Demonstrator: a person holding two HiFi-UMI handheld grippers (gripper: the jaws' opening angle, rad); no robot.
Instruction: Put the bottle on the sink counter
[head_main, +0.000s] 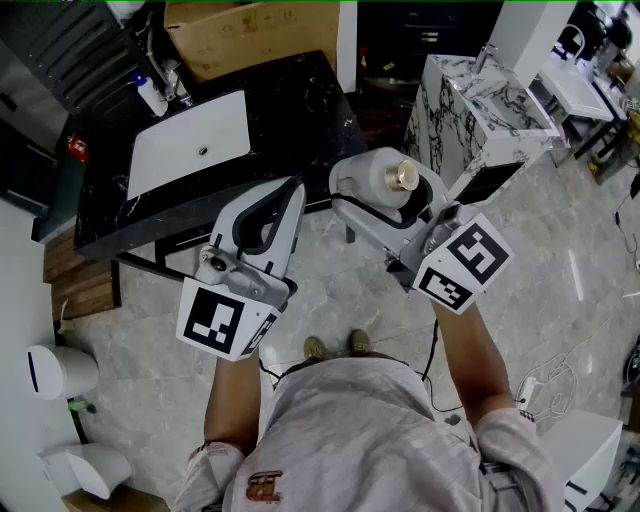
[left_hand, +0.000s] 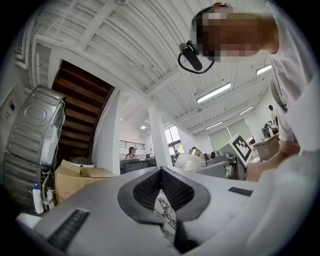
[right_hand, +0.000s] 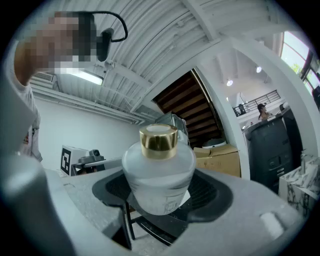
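Observation:
A frosted glass bottle (head_main: 380, 172) with a gold cap sits between the jaws of my right gripper (head_main: 388, 186), which is shut on its round body. In the right gripper view the bottle (right_hand: 159, 175) stands upright and fills the middle, with the gripper (right_hand: 160, 196) clasping it low down. My left gripper (head_main: 291, 190) is held beside it, tips together and nothing in them; its own view shows the gripper (left_hand: 161, 172) shut. Both grippers point up, above the floor. The black sink counter (head_main: 295, 105) with a white basin (head_main: 190, 145) lies ahead, to the left.
A cardboard box (head_main: 255, 35) stands behind the counter. A small bottle with a blue top (head_main: 152, 97) is at the counter's far left. A marble-patterned cabinet (head_main: 480, 110) is on the right, and a wooden mat (head_main: 80, 285) lies on the floor to the left.

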